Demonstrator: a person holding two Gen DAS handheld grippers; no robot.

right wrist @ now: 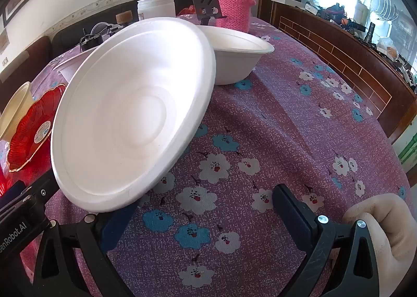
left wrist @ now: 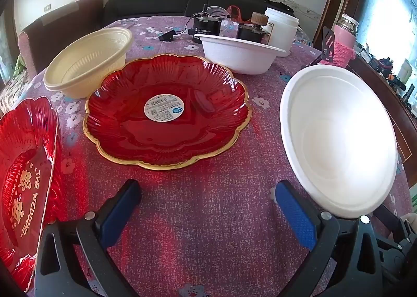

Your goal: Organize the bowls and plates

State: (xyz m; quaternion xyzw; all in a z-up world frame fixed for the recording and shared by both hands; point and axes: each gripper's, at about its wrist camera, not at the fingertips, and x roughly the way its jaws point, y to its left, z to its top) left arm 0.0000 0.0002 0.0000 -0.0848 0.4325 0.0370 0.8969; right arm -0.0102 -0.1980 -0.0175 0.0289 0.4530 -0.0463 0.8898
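The white foam bowl (right wrist: 135,114) leans tilted against the right gripper (right wrist: 208,213), whose jaws stand wide and hold nothing. The left gripper (left wrist: 208,208) is wide too. Unpinched, the bowl could slide onto the tabletop (right wrist: 286,127).

Your left wrist camera is looking low across the tabletop (left wrist: 208,218) toward the far wall. Your right one is sitting close, facing 1 o'clock. Both are catching the tilted white bowl (left wrist: 338,138) (right wrist: 135,119) and red plate (left wrist: 166,112) (right wrist: 34,125).
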